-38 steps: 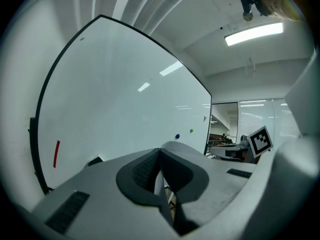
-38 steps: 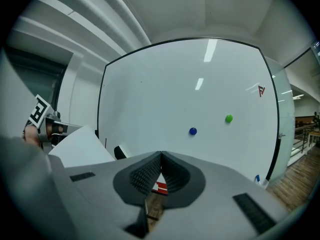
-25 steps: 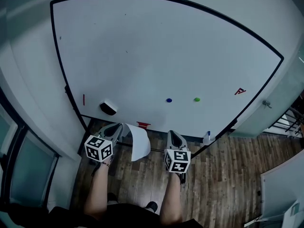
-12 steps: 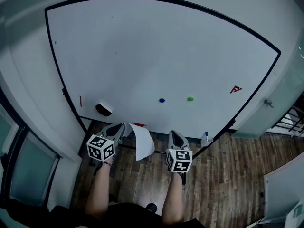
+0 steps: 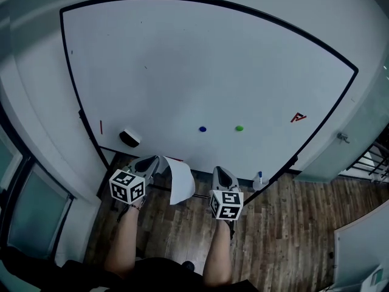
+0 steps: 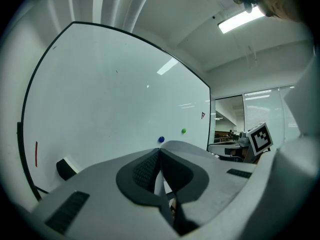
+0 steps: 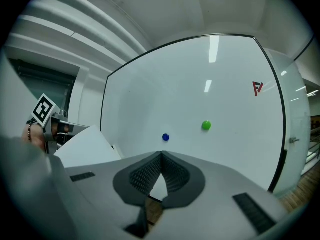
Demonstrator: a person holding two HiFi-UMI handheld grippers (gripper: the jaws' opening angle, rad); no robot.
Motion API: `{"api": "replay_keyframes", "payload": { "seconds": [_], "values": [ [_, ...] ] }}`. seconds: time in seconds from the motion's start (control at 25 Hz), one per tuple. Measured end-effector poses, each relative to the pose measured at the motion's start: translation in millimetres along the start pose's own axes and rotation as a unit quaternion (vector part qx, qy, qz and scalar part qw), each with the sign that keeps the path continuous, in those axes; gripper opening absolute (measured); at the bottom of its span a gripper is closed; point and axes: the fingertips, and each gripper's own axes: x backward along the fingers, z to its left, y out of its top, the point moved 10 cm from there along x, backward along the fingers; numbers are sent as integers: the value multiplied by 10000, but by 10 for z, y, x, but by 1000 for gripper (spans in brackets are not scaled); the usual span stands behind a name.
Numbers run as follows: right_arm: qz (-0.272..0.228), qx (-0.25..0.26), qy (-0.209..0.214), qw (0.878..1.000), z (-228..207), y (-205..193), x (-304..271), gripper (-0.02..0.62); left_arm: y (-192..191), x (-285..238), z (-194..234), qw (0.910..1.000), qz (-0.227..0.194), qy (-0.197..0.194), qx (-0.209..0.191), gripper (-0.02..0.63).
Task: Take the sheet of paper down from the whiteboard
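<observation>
1. As seen in the head view, the sheet of paper [image 5: 181,184] is off the whiteboard [image 5: 200,66]. It hangs curled in front of the board's lower edge, between the two grippers and above the wood floor [image 5: 292,224].
2. Left gripper [image 5: 157,161]: the jaws are pressed together on one edge of the sheet. In the left gripper view the pads [image 6: 145,170] meet with a thin pale sliver of paper caught between them.
3. Right gripper [image 5: 220,172]: the jaws are pressed together with nothing between them. In the right gripper view the textured pads [image 7: 147,173] meet at the tip. This gripper sits just right of the sheet and clear of it.
4. Both grippers are side by side and point toward the board.
5. Items on the board:
   - a blue magnet [image 5: 202,128] and a green magnet [image 5: 239,128], side by side
   - a red emblem [image 5: 298,117], further right
   - an eraser [image 5: 129,138], lower left
   - a thin red item [image 5: 101,127], near the left frame
6. A small bottle [image 5: 259,180] stands at the board's lower right edge.
</observation>
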Motion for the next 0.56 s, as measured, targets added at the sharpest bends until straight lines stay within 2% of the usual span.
{"api": "replay_keyframes", "payload": {
  "seconds": [0.56],
  "values": [
    [-32, 175, 114, 9998, -13, 54, -41, 25, 39, -17, -54, 9999, -19, 78, -117, 21]
  ]
}}
